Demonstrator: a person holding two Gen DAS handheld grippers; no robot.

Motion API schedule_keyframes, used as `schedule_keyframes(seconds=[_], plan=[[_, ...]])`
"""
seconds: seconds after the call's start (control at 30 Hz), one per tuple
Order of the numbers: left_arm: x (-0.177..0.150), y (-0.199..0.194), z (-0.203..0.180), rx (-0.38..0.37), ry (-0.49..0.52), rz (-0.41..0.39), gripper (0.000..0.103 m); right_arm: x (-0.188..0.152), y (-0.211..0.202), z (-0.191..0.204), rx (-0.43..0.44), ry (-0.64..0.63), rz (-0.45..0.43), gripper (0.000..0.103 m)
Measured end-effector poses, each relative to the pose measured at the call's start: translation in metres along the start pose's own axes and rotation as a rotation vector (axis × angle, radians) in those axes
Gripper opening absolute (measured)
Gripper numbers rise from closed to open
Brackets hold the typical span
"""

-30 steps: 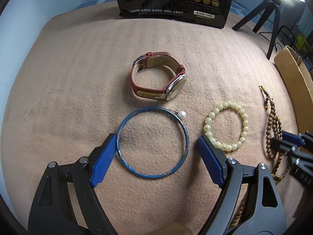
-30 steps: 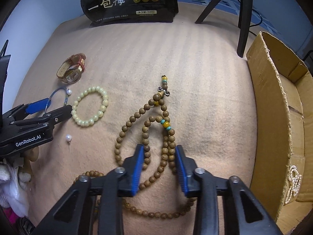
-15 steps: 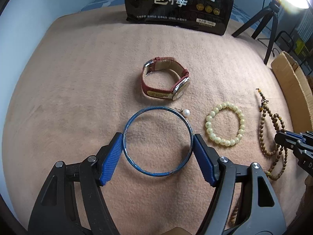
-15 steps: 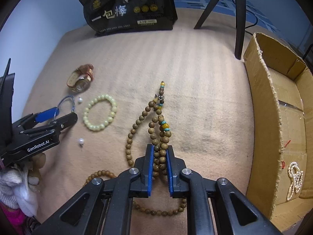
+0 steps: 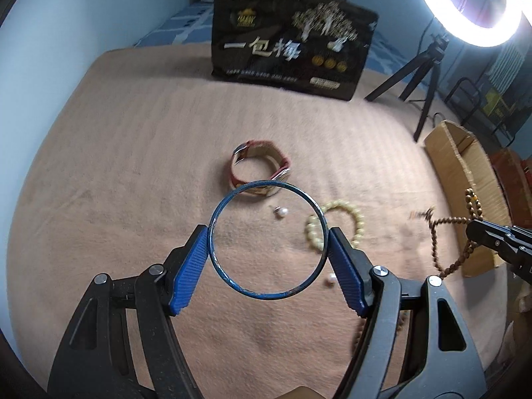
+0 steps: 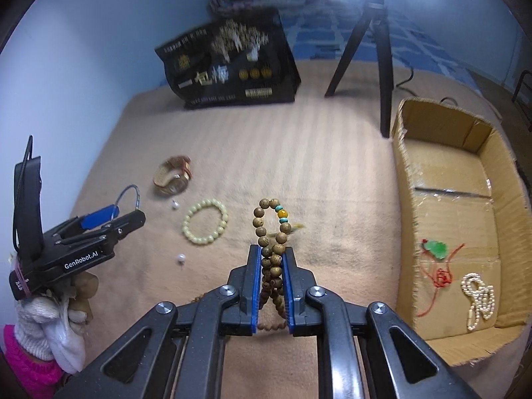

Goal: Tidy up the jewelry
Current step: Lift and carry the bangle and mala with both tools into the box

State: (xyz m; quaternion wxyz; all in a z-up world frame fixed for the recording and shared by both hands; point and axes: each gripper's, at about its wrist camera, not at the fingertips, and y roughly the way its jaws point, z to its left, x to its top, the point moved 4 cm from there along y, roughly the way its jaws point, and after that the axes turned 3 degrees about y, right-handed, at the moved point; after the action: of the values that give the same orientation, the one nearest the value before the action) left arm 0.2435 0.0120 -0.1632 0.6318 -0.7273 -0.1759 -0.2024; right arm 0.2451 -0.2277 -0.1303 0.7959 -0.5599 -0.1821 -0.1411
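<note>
My left gripper (image 5: 266, 232) is shut on a thin blue bangle (image 5: 266, 296), its blue pads pressing the ring's two sides, held clear above the tan blanket (image 5: 133, 166). My right gripper (image 6: 271, 252) is shut on a wooden bead necklace (image 6: 262, 222); a loop with turquoise and amber beads stands above the pads and the rest hangs below. In the left wrist view that necklace (image 5: 449, 221) dangles from the right gripper (image 5: 478, 229) at the right edge. On the blanket lie a red-strapped watch (image 5: 259, 166), a pale yellow bead bracelet (image 5: 355, 216) and two loose pearls (image 5: 282, 212).
An open cardboard box (image 6: 404, 183) stands at the right, holding a green pendant on red cord (image 6: 437, 249) and a pearl string (image 6: 478, 296). A black snack bag (image 5: 289, 53) stands at the back. A tripod (image 6: 382, 66) with a ring light stands behind the box.
Both grippers closed, the left on the bangle and the right on the wooden necklace, and then rose, lifting both pieces off the blanket.
</note>
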Motion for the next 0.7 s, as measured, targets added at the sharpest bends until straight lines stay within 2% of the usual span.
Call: schedule_keyframes(seconds=[0.3,0.7], plan=[[0.008,-0.031,-0.032,-0.047,0.051,-0.054,0.073,0.003,-0.048,-0.004,0.026,0.006,-0.090,0.010],[0.023,-0.068,-0.080,-0.121,0.105,-0.131,0.073,0.017,-0.121,-0.015,0.057,0.037,-0.255,0.010]])
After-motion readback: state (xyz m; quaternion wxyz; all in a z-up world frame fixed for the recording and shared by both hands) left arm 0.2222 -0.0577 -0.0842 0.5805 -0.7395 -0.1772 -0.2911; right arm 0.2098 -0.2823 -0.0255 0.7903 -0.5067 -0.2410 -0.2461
